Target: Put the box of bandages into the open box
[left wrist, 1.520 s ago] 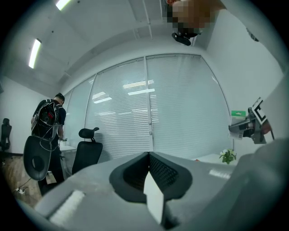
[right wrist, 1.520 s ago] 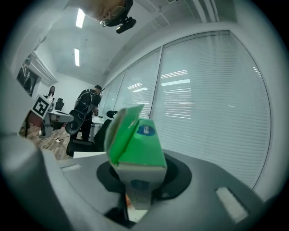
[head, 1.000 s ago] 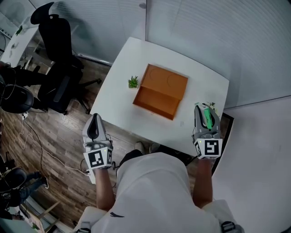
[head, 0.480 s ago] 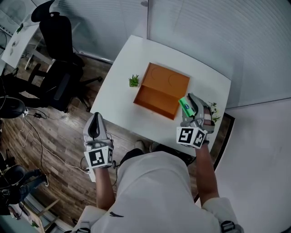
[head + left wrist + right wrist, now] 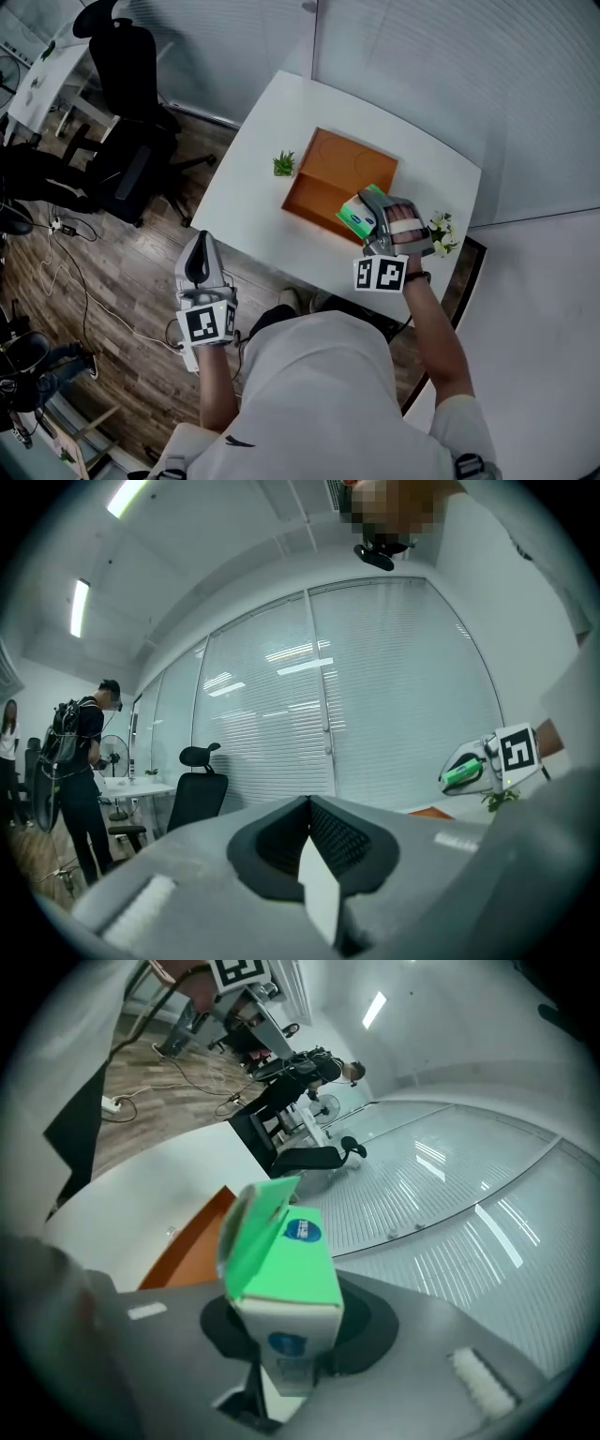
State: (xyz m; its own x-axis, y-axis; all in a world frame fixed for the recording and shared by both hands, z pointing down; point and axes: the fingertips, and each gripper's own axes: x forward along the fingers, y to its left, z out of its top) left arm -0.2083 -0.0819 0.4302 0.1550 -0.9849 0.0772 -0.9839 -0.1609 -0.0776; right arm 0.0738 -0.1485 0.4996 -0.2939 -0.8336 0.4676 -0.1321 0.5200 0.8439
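We see a white worktop [image 5: 246,187] with a curved far edge, standing on a wood-plank floor [image 5: 112,281]. Near its middle lies an orange open box [image 5: 339,167], turned at an angle to the worktop's near edge. Just beside the box's left corner stands a small green plant [image 5: 284,164]. At the worktop's right edge, well apart from that plant, sits what looks to us like a little sprig with white flowers [image 5: 441,232], too small to be sure.

The green-and-white box of bandages [image 5: 359,212], one end flap loose, sits clamped in my right gripper [image 5: 375,223], tilted above the near right corner of the open box [image 5: 328,173]. That orange box lies open and flat mid-bench [image 5: 248,202].
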